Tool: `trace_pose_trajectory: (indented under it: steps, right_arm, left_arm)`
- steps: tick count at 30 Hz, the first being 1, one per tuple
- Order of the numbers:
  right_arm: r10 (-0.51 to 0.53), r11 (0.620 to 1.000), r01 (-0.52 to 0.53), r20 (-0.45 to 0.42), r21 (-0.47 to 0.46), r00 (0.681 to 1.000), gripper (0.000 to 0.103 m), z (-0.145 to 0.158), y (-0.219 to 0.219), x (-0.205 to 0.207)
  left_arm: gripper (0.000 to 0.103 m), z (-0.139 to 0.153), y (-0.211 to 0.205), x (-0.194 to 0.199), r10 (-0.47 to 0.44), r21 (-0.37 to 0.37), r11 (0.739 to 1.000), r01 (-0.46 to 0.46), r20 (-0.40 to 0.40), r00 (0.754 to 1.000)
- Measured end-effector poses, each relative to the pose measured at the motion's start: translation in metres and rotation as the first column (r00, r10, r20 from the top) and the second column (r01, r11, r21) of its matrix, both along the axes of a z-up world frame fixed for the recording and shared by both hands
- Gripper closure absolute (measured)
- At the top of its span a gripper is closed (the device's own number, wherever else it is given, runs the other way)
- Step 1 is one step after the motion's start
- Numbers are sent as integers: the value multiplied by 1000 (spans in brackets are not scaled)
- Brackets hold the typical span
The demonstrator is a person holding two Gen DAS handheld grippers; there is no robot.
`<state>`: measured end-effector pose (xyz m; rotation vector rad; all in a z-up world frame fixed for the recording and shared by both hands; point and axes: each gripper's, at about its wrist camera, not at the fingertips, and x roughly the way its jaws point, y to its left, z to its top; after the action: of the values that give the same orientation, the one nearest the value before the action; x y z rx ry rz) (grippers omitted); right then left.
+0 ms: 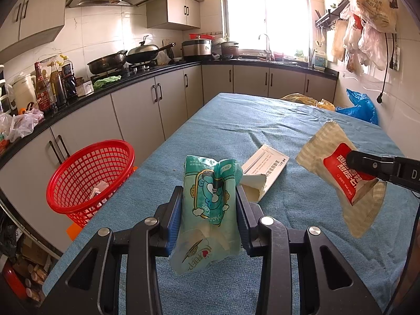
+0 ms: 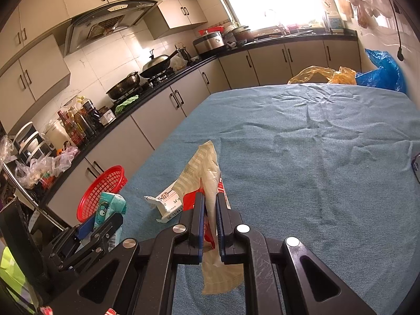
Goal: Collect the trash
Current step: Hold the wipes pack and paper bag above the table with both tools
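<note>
My left gripper is shut on a crumpled teal tissue packet and holds it above the blue-covered table. The packet and that gripper also show at the lower left of the right wrist view. My right gripper is shut on a flat beige striped wet-wipe packet with a red label, lifted off the cloth. In the left wrist view this packet hangs at the right, pinched by the right gripper's fingers. A red mesh basket stands at the table's left edge.
A torn white cardboard box lies on the cloth between the two grippers; the box is just left of my right gripper. Yellow and blue plastic bags sit at the table's far end. Kitchen counters run along the left.
</note>
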<state>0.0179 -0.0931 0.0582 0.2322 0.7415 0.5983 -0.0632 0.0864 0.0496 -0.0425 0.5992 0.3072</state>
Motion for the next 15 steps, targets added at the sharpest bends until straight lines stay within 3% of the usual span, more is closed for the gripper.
trace_pose_trajectory:
  steps: [15]
  right_arm:
    - [2,1000,-2,5,0,1000,94,0,0,-1]
  left_arm:
    - [66,0,2,3,-19,-23,1000,19,-4,1000]
